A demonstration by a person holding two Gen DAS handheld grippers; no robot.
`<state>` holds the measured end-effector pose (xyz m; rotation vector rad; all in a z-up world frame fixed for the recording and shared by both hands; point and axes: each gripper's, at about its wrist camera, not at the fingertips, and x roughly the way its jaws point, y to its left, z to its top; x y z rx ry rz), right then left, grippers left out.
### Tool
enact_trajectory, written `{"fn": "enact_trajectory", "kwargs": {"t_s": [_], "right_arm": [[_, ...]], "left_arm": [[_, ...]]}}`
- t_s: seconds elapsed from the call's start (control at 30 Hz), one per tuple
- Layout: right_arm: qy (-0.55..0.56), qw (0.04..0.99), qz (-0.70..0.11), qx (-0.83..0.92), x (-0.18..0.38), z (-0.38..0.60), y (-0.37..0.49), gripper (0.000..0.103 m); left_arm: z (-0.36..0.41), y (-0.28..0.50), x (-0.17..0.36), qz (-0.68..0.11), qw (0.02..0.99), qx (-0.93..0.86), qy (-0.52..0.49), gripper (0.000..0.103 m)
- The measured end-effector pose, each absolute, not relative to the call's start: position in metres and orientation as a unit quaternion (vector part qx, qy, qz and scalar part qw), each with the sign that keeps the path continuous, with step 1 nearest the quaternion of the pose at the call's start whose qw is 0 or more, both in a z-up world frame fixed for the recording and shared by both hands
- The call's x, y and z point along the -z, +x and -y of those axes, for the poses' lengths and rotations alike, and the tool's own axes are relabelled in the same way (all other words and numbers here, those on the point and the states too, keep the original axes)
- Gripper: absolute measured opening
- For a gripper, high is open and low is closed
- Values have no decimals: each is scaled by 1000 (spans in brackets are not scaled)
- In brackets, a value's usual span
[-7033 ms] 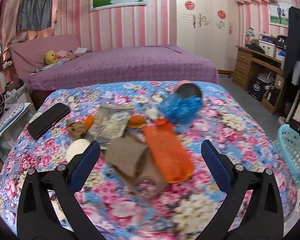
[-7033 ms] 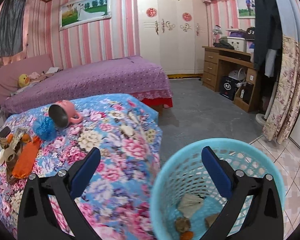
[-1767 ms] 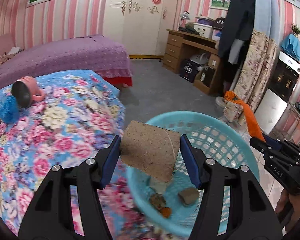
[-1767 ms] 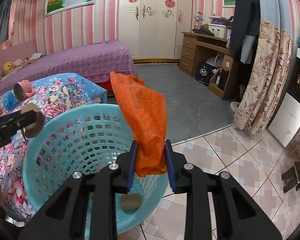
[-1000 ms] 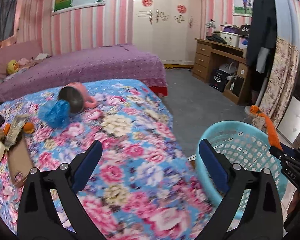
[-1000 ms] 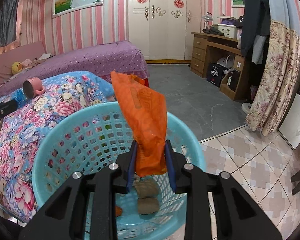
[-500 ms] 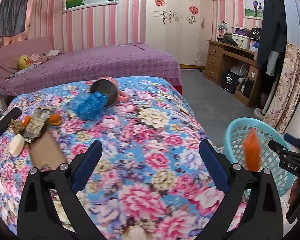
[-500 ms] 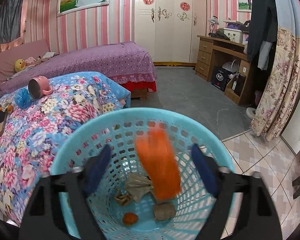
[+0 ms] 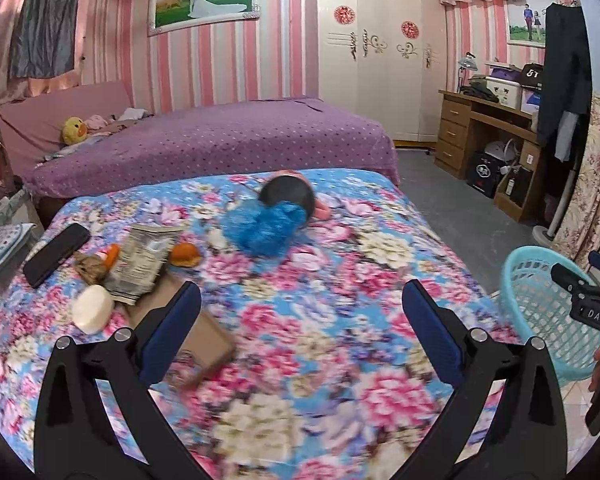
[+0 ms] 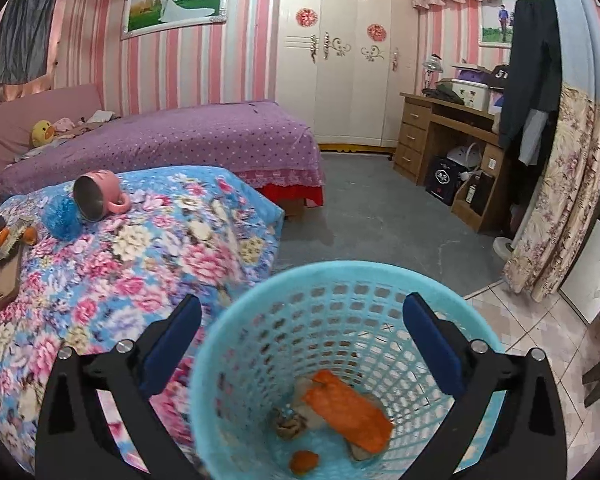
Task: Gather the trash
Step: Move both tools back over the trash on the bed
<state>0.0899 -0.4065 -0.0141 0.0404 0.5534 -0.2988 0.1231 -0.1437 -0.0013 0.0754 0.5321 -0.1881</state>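
My left gripper (image 9: 300,320) is open and empty above the floral bed cover (image 9: 320,280). Trash lies at the left of the cover: a crumpled newspaper piece (image 9: 142,256), a brown cardboard piece (image 9: 198,336), orange peel bits (image 9: 185,254), a brown scrap (image 9: 90,268) and a white round lump (image 9: 93,314). My right gripper (image 10: 302,336) is open and empty over the blue basket (image 10: 260,320), which shows at the right in the left wrist view (image 9: 540,304). In the basket lie the orange wrapper (image 10: 346,410), brown scraps and an orange peel bit (image 10: 304,460).
A blue crumpled bag (image 9: 266,228) lies against a tipped pink mug (image 9: 290,196) on the cover. A black phone (image 9: 56,254) lies at the far left. A purple bed (image 9: 220,140) stands behind, a wooden desk (image 9: 488,136) at the right.
My right gripper let go of the orange wrapper, which fell into the basket. My left gripper swung left over the bed toward the trash pile.
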Motion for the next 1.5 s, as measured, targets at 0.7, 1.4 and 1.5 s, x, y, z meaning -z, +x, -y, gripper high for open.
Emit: {"fn": "enact_trajectory", "kwargs": {"t_s": [0.7, 1.4, 1.5], "right_arm": [[17, 957, -274, 95, 12, 300, 137, 98], [-1, 949, -302, 86, 27, 245, 168, 98], [-4, 948, -307, 87, 29, 243, 172, 98]], "left_arm": [[20, 149, 19, -287, 957, 28, -16, 97], [-65, 186, 60, -374, 925, -19, -64, 97], [-68, 193, 63, -381, 923, -22, -57, 97]]}}
